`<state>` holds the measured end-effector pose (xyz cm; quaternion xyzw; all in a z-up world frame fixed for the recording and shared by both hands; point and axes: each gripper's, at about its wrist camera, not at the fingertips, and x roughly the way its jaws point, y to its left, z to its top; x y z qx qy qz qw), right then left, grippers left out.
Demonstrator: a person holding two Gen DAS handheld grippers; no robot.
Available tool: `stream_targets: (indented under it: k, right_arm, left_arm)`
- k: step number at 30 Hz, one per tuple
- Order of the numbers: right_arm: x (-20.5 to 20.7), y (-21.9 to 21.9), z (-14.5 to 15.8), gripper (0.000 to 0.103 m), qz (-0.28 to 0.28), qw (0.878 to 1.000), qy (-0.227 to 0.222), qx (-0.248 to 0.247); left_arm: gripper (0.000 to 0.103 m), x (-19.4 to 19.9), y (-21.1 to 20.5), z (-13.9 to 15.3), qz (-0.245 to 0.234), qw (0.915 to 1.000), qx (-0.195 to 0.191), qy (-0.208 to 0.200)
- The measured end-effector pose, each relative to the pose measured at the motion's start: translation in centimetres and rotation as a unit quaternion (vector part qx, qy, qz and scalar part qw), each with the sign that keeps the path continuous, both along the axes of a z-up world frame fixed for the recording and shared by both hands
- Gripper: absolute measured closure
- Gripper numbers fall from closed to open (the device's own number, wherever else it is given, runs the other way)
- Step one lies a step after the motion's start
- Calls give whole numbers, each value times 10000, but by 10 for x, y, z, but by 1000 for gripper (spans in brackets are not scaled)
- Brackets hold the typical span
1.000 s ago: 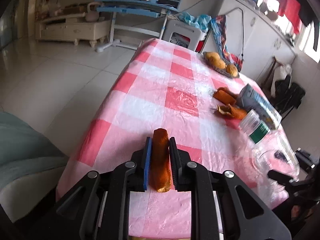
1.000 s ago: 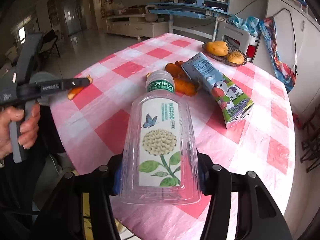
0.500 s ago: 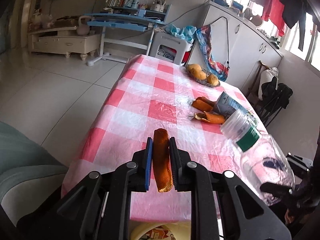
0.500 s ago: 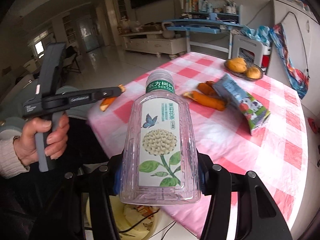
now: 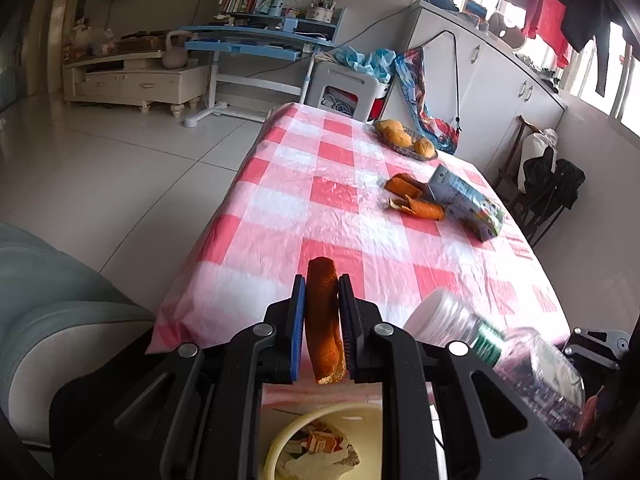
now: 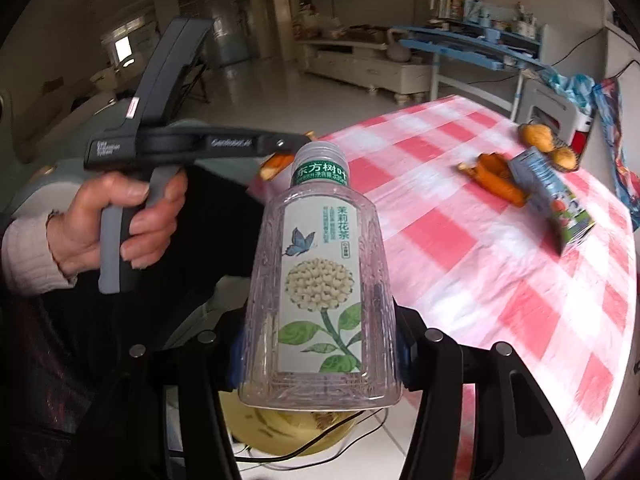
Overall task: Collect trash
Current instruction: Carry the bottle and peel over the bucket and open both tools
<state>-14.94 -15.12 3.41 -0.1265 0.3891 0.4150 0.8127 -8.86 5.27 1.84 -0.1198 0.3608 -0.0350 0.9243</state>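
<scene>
we have both pieces of trash in hand and off the table [image 5: 280,216], so the step is the carry to the yellow bin [image 5: 280,440] on the floor below the near table edge. our left tool [image 5: 322,320] is nearly closed, pads clamped on the orange peel [image 5: 323,312], which stands upright between them. our right tool [image 6: 320,360] is about half open around the empty plastic bottle [image 6: 320,280], gripped at its lower body with the neck pointing away from us.

the bin shows under both tools, already part full of scraps. next, we judge, each tool needs to come over the bin mouth and let go, one after the other, since the bottle is bulky and the two tools sit close together.

room is tight here: the table edge is just ahead, a grey-green seat [image 5: 48,300] is to the left, and a cable [image 6: 312,452] runs on the floor by the bin. still on the table are more peels [image 5: 416,200] and a milk carton [image 5: 464,204], well apart from us, near the far right side.
</scene>
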Motion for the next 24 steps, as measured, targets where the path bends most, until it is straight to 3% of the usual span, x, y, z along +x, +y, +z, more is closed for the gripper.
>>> stream_targets:
  k: [24]
  right_arm:
    - [-39, 22, -39, 49, 422, 9962, 580, -489]
  left_arm:
    - [87, -42, -25, 6, -327, 9988, 354, 70]
